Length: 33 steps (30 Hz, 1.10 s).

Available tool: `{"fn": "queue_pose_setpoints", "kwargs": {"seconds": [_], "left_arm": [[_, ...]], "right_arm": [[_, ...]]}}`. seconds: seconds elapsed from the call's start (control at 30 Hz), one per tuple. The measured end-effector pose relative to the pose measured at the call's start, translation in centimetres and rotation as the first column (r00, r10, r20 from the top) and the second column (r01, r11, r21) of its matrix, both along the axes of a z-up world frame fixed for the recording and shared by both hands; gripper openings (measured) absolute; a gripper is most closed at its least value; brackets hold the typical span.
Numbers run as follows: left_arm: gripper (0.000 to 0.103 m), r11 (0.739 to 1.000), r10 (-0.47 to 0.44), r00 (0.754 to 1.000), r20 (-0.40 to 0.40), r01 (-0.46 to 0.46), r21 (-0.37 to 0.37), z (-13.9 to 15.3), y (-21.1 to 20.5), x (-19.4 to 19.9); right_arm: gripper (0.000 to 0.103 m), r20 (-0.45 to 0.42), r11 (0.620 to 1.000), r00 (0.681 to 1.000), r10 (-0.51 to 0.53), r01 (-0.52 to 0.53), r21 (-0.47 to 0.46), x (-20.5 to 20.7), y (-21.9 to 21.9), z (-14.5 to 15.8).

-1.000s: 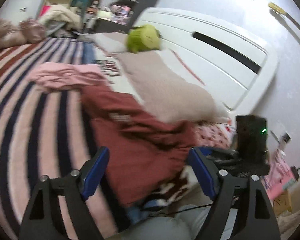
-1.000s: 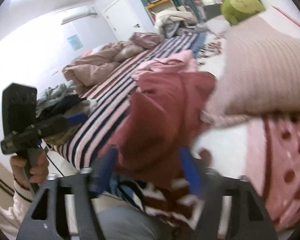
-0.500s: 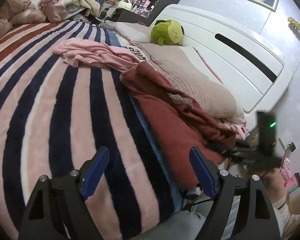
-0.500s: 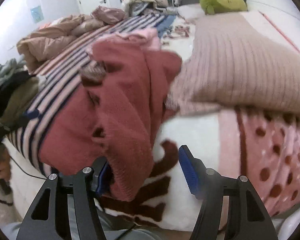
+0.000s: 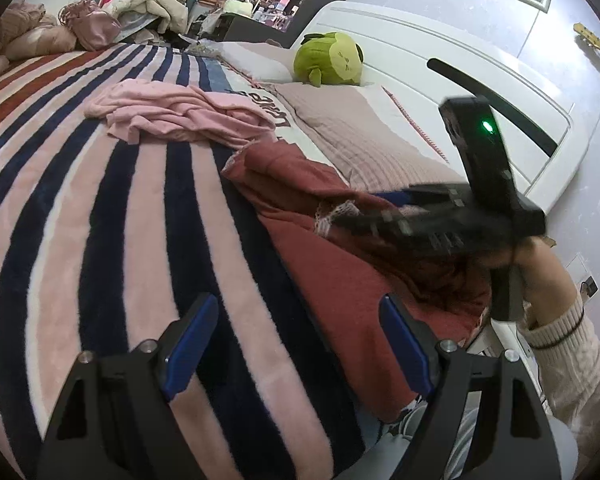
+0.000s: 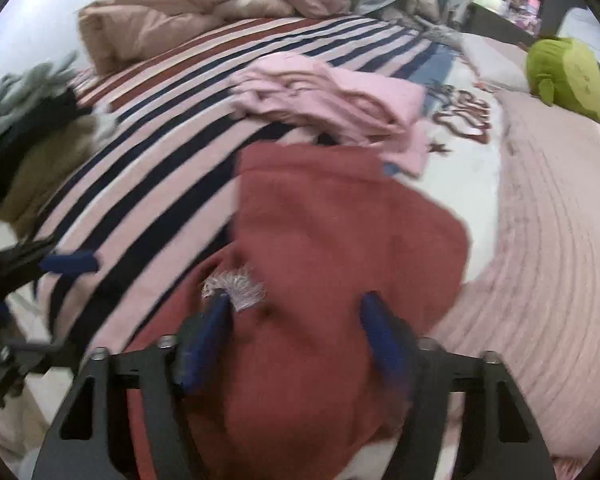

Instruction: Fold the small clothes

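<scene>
Left wrist view first: the left tool (image 5: 296, 344) hangs over the striped blanket (image 5: 100, 216) with its blue pads wide apart and nothing between them, just navy and pink stripes below. Off to its right lies the red garment (image 5: 340, 264), rumpled along the bed's near edge, a bit of pale lace trim (image 5: 334, 214) showing on top. And there's the right tool (image 5: 384, 208), blurred, dipping down onto that red cloth beside the lace, gripped by a hand (image 5: 540, 272) in a cream knitted sleeve (image 5: 568, 344).

Over to the right wrist view: the right tool's jaws are closing, red fabric (image 6: 320, 240) bunched between the blue pads, the lace (image 6: 236, 286) right at the left pad. The picture is smeared, so whether the pads already press on the cloth I cannot tell. Further up the bed, a crumpled pink garment (image 6: 324, 92) sits just beyond the red one, touching its far edge. A green plush toy (image 6: 568, 76) rests by the ribbed pink pillow (image 6: 540, 240). The left tool's blue pad (image 6: 70, 262) peeks in at the left edge.
</scene>
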<state>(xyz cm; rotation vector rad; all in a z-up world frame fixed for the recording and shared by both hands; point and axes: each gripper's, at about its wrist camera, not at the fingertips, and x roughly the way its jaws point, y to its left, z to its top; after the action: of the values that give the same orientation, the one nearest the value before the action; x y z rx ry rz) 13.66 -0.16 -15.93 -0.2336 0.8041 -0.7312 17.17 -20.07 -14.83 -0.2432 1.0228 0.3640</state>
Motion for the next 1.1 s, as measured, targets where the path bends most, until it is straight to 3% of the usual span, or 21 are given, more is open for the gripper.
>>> {"fn": "queue_pose_setpoints", "kwargs": {"seconds": [0.07, 0.2, 0.27, 0.33, 0.4, 0.43, 0.5, 0.53, 0.57, 0.6, 0.63, 0.73, 0.87, 0.9, 0.93, 0.97, 1.0, 1.03, 1.1], "left_arm": [[0.08, 1.0, -0.013, 1.0, -0.008, 0.013, -0.006, -0.3, -0.3, 0.2], [0.082, 0.996, -0.087, 0.995, -0.048, 0.085, -0.032, -1.2, -2.0, 0.8], [0.082, 0.989, -0.14, 0.987, -0.074, 0.136, -0.057, -1.9, -3.1, 1.1], [0.082, 0.983, -0.172, 0.98, -0.1, 0.164, -0.081, -2.6, -4.1, 1.4], [0.082, 0.981, -0.181, 0.978, -0.099, 0.172, -0.093, -2.8, -4.9, 1.5], [0.082, 0.98, -0.183, 0.978, -0.098, 0.174, -0.096, -2.8, -5.1, 1.4], [0.06, 0.978, -0.188, 0.976, -0.106, 0.177, -0.11, -2.9, -5.5, 1.3], [0.041, 0.978, -0.187, 0.975, -0.122, 0.172, -0.121, -3.1, -5.7, 1.3], [0.034, 0.98, -0.17, 0.977, -0.127, 0.155, -0.125, -3.2, -5.6, 1.2], [0.028, 0.981, -0.161, 0.979, -0.122, 0.145, -0.13, -3.1, -5.4, 1.1], [0.022, 0.98, -0.158, 0.981, -0.111, 0.142, -0.138, -2.8, -5.1, 0.6], [0.02, 0.982, -0.137, 0.988, -0.068, 0.127, -0.14, -1.2, -3.3, -0.5], [0.022, 0.993, -0.094, 0.995, -0.024, 0.092, -0.078, 1.0, 0.8, -1.8], [0.024, 0.995, -0.089, 0.996, -0.032, 0.087, -0.052, 1.1, 1.7, -2.0], [0.032, 0.996, -0.08, 0.996, -0.041, 0.079, -0.027, 1.0, 2.2, -2.1], [0.052, 0.997, -0.07, 0.996, -0.057, 0.071, 0.01, 0.8, 2.7, -2.2], [0.063, 0.997, -0.076, 0.995, -0.068, 0.077, 0.021, 0.5, 3.0, -2.2], [0.075, 0.996, -0.09, 0.993, -0.071, 0.091, 0.016, 0.3, 3.1, -2.4], [0.076, 0.991, -0.137, 0.987, -0.09, 0.136, -0.015, -0.6, 2.9, -2.8]], "right_arm": [[0.044, 0.038, 0.993, 0.993, -0.116, 0.117, -0.019, 0.9, -2.4, 0.0], [0.013, 0.09, 0.954, 0.964, -0.25, 0.261, -0.145, 0.3, -6.0, -1.2], [0.013, 0.1, 0.957, 0.957, -0.273, 0.28, -0.075, -1.4, -7.4, -0.7], [0.021, 0.121, 0.956, 0.949, -0.291, 0.292, 0.011, -3.8, -8.4, 0.4], [0.046, 0.088, 0.96, 0.958, -0.272, 0.263, 0.098, -6.1, -9.0, 1.0], [0.05, 0.049, 0.959, 0.965, -0.256, 0.247, 0.141, -7.1, -9.2, 1.0], [0.053, -0.019, 0.951, 0.974, -0.226, 0.225, 0.211, -9.1, -9.2, 0.5], [0.052, -0.051, 0.948, 0.976, -0.212, 0.218, 0.233, -10.1, -9.2, -0.1], [0.047, -0.068, 0.946, 0.975, -0.209, 0.22, 0.239, -10.6, -9.1, -0.6], [0.032, -0.089, 0.944, 0.974, -0.206, 0.222, 0.243, -11.0, -8.7, -1.4], [0.026, -0.117, 0.939, 0.973, -0.197, 0.221, 0.261, -11.4, -8.3, -2.4], [0.022, -0.14, 0.91, 0.976, -0.169, 0.209, 0.358, -12.5, -7.0, -2.7], [0.022, -0.198, 0.885, 0.98, 0.022, 0.073, 0.46, -12.8, -3.8, -2.9], [0.031, -0.205, 0.879, 0.977, 0.05, 0.054, 0.473, -12.7, -3.3, -2.7], [0.037, -0.203, 0.879, 0.978, 0.052, 0.051, 0.474, -12.6, -3.2, -2.6], [0.058, -0.186, 0.886, 0.982, 0.029, 0.061, 0.46, -12.2, -3.5, -2.2], [0.071, -0.165, 0.892, 0.986, -0.007, 0.081, 0.445, -11.7, -4.0, -1.7], [0.071, -0.144, 0.893, 0.988, -0.05, 0.109, 0.438, -11.0, -4.7, -1.3], [0.071, -0.144, 0.87, 0.984, -0.107, 0.163, 0.465, -9.4, -6.2, -0.7]]}}
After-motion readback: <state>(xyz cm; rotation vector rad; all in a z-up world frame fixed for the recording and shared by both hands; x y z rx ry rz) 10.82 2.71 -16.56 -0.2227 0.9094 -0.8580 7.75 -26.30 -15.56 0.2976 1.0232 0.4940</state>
